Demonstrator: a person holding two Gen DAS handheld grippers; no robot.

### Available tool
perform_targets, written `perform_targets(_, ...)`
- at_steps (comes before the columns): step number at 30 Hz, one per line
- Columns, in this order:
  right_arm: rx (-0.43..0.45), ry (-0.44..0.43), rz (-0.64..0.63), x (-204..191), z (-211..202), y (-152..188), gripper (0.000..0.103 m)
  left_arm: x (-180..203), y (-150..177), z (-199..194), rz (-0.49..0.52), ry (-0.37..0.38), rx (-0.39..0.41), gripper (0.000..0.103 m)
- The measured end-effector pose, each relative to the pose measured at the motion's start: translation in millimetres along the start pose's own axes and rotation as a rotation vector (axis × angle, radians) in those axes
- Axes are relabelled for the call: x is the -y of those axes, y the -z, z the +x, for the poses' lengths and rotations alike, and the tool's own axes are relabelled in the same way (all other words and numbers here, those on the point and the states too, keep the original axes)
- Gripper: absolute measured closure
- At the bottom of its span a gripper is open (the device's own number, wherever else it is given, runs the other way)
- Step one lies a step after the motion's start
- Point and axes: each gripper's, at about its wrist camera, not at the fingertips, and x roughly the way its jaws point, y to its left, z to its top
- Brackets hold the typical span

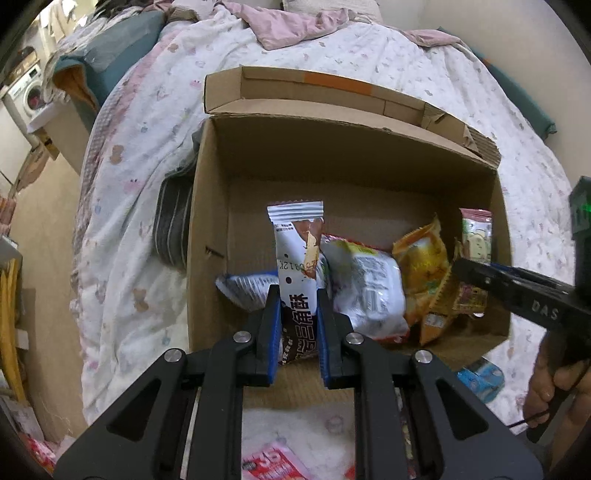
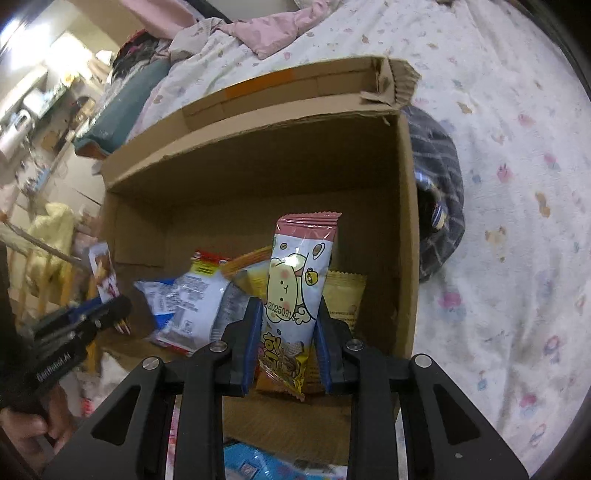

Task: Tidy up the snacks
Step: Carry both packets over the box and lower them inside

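Note:
An open cardboard box [image 1: 347,158] sits on a bed; it also shows in the right wrist view [image 2: 258,155]. My left gripper [image 1: 297,295] is shut on a white and brown snack packet [image 1: 297,251], held upright over the box's near side. My right gripper [image 2: 288,310] is shut on a pink packet with a yellow cartoon figure [image 2: 299,273], held upright over the box's right side. That pink packet [image 1: 476,232] and the right gripper [image 1: 517,288] show at the right in the left wrist view. Inside the box lie a white packet [image 1: 369,291], an orange packet [image 1: 424,273] and a blue-white packet [image 1: 247,288].
The bed has a white patterned quilt [image 1: 140,206] and a pink blanket [image 1: 280,26]. A dark striped cloth [image 1: 173,225] lies against the box's outer wall. Loose snacks lie in front of the box: a red packet [image 1: 273,461] and a blue one [image 2: 251,461].

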Motion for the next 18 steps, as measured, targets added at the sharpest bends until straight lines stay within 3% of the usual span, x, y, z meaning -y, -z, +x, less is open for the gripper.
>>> perform_targets(6,0.065,0.029,-0.055,-9,-12,-2,0.075,3,-9,2,0.005,-0.014,0.022,0.089)
perform_targets(13,0.075,-0.06,-0.06,-23,-21,0,0.075,10,-9,-5,0.028,-0.012,0.053,0.089)
perform_targets(18,0.086,-0.073,-0.108,-37,-23,1,0.075,10,-9,-5,0.031,-0.02,0.067,0.089)
